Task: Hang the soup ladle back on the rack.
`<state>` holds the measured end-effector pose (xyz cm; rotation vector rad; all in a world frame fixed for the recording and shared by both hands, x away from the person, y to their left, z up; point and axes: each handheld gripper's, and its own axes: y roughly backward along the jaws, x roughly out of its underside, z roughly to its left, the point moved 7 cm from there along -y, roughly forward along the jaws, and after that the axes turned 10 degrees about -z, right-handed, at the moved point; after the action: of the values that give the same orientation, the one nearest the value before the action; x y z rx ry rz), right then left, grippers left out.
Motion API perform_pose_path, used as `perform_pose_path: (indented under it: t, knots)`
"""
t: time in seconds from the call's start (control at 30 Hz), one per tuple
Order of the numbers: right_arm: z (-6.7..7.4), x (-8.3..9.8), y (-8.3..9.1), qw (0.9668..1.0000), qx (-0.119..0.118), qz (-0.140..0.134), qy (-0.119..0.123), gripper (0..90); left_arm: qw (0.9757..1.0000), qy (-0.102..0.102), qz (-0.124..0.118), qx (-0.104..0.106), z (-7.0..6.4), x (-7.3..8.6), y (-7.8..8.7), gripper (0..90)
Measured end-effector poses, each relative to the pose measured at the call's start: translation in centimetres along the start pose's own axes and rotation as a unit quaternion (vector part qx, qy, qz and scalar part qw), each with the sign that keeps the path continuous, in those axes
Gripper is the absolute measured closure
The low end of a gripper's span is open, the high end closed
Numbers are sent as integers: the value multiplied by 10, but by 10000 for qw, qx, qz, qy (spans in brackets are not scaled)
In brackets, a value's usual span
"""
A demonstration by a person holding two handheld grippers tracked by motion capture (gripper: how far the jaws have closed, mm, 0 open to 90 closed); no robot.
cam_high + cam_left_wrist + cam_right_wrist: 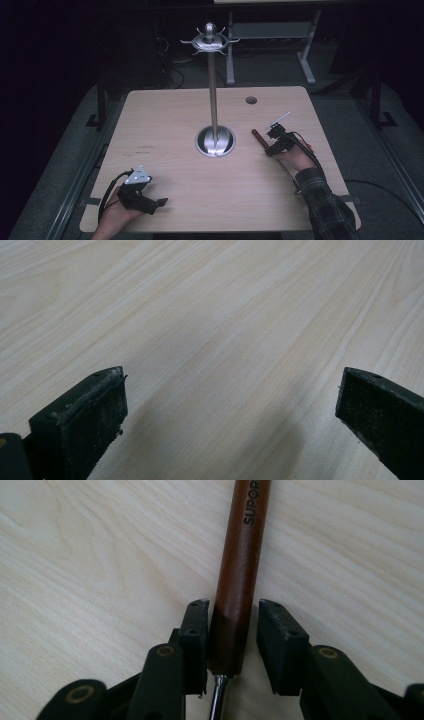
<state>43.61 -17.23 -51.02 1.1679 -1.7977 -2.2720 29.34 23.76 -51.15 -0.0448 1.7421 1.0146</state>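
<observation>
**Two grippers at the table, one closing on a utensil handle**

One light wooden table (165,115) carried the whole scene. At its centre stood a tall metal rack (213,85), a slim pole on a round base with a ring of hooks at the top; every hook was bare.

The left gripper (159,202) rested near the table's front left corner, well apart from the rack, with its jaws spread wide over plain wood and nothing between them.

The right gripper (233,630) lay to the right of the rack's base, set about the brown wooden handle (240,565) of a utensil that lay flat on the table. One jaw touched the handle; the other stood just off it, so the grip appeared narrow but not fully closed.

Judgement: the work was at an early stage. The utensil was not yet lifted, and carrying it to a hook remained to be done.

The utensil's working end was cut off at the bottom of the right gripper view, past a short metal neck (217,700). The lettering on the handle was partly cropped.
</observation>
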Motion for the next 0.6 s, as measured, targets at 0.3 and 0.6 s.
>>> perform_pose_path:
  t: [0.3,0.6]
  knots:
    - [0,0,0,10000,13,7,-60,728,10000,-4,2,-4,0,0,0,0]
    - [-4,-4,8,9997,56,-247,-68,738,10000,9,1,-4,0,0,0,0]
